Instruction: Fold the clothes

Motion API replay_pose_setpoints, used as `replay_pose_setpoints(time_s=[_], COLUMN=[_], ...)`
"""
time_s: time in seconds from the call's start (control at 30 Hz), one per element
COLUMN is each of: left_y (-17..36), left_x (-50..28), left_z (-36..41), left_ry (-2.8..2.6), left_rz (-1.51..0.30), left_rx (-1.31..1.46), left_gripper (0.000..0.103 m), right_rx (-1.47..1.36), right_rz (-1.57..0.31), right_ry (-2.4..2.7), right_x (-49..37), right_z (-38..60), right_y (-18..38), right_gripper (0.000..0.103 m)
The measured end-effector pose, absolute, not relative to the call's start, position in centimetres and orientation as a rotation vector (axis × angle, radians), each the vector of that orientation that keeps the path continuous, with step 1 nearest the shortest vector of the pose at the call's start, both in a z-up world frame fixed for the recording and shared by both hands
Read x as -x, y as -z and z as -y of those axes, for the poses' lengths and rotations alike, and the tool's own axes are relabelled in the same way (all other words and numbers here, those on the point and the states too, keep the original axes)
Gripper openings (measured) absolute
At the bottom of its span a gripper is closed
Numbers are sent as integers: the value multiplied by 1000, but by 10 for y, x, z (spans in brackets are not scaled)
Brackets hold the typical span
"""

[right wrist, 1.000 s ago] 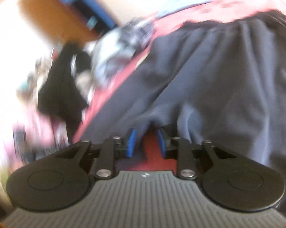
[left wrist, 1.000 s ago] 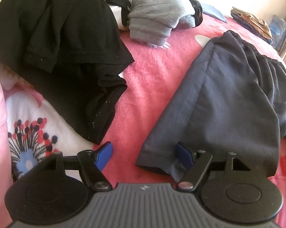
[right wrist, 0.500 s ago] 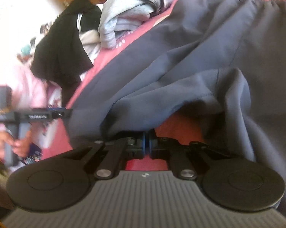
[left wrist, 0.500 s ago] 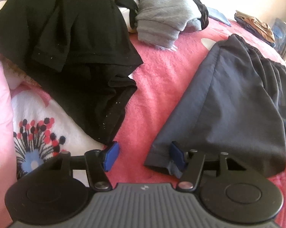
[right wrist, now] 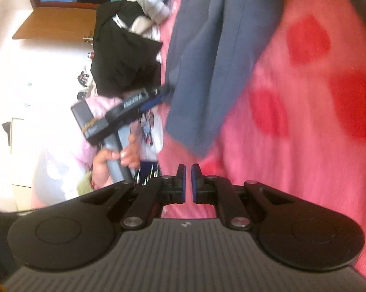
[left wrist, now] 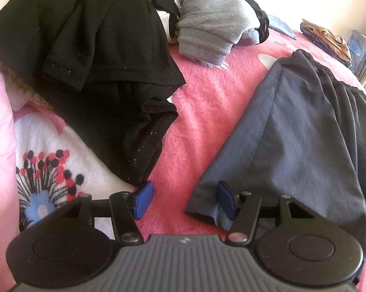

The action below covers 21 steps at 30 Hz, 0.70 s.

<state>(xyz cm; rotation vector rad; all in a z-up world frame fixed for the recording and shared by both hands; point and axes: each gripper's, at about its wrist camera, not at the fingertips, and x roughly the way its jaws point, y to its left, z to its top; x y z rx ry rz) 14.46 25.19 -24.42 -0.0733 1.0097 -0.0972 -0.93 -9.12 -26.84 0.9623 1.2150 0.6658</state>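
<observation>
Left wrist view: the grey-blue shorts point(left wrist: 299, 131) are laid flat on the pink blanket point(left wrist: 207, 112), long way running up and away from the hem.
Hem corner: found right at the left gripper point(left wrist: 183, 200), which is spread wide, one pad tucked at the hem, nothing pinched.
Right gripper point(right wrist: 187, 182): closed, empty, kept past the shorts' other edge.
Nearer hand: left.
Black clothes point(left wrist: 93, 56): piled left of the shorts.

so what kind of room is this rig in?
Most likely a bedroom: clothes lie on a pink fleece blanket with a flower print, a black garment is heaped beside dark blue shorts, and a wooden door stands behind.
</observation>
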Motion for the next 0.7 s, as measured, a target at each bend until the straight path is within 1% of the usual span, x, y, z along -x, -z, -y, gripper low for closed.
replay_pose_setpoints(time_s=[0.1, 0.2, 0.23, 0.27, 0.3, 0.4, 0.47, 0.53, 0.6, 0.63, 0.67, 0.7], left_y=[243, 241, 240, 240, 239, 235, 233, 232, 231, 231, 230, 229], left_x=[-145, -146, -146, -146, -145, -144, -143, -143, -142, -142, -141, -141], left_z=[-253, -254, -255, -255, -255, -255, -255, -255, -256, -256, -256, -257], left_ry=[99, 99, 97, 96, 94, 94, 96, 95, 93, 95, 100, 106], left_rz=[-1011, -1013, -1015, -1016, -1017, -1011, -1006, -1006, -1009, -1008, -1006, -1003], left_rx=[78, 84, 87, 91, 92, 91, 89, 87, 92, 95, 95, 94], left_gripper=[59, 59, 58, 58, 58, 58, 58, 58, 58, 58, 58, 58], right_rx=[-748, -421, -320, -235, -156, 77, 217, 331, 385, 383, 334, 271], right_rz=[-1235, -1133, -1079, -1028, -978, -830, -753, -695, -683, -685, -700, -718], right_ry=[-649, -612, -606, -607, -609, -637, -653, -663, -649, -631, -607, -581], right_x=[21, 31, 35, 38, 41, 51, 55, 54, 46, 41, 33, 25], right_z=[84, 76, 71, 64, 58, 30, 10, -6, -16, -15, -7, 3], right_y=[261, 238, 230, 224, 218, 209, 213, 220, 229, 231, 230, 228], right_gripper=[6, 11, 18, 27, 30, 35, 54, 58, 54, 36, 10, 7])
